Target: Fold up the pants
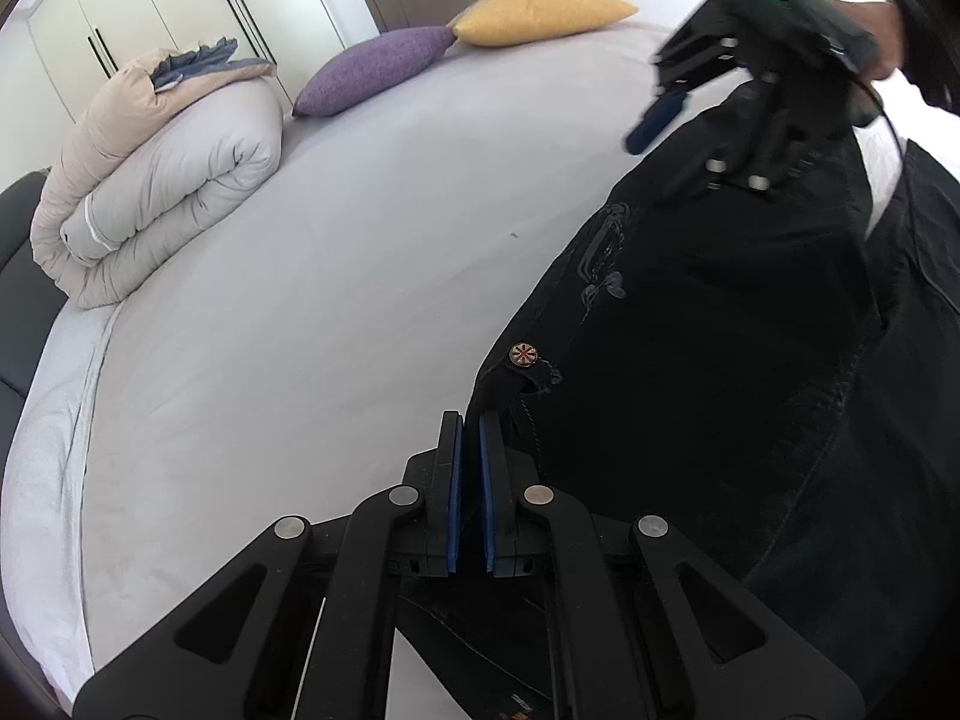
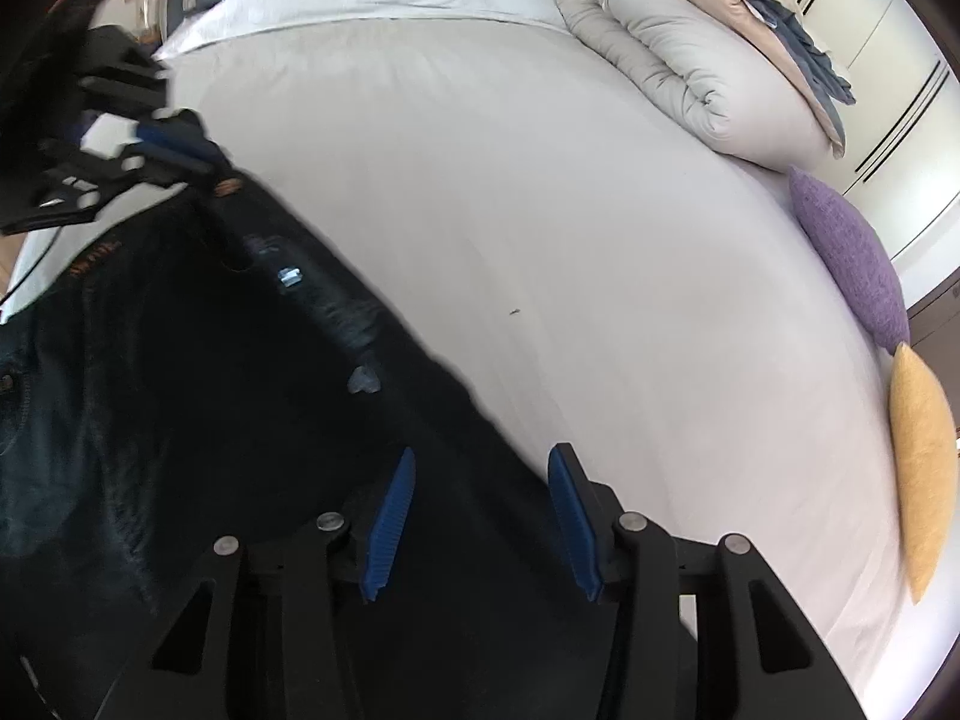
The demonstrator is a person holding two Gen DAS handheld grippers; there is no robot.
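Note:
Black denim pants lie on the grey bed sheet, waistband with a metal button toward me. My left gripper is shut on the waistband corner beside the button. It also shows in the right wrist view, pinching the pants' edge. My right gripper is open, its blue pads apart above the waistband, holding nothing. In the left wrist view it hovers over the far side of the pants, partly blurred.
A rolled beige and grey duvet lies at the far side of the bed. A purple pillow and a yellow pillow lie beside it. White wardrobe doors stand behind.

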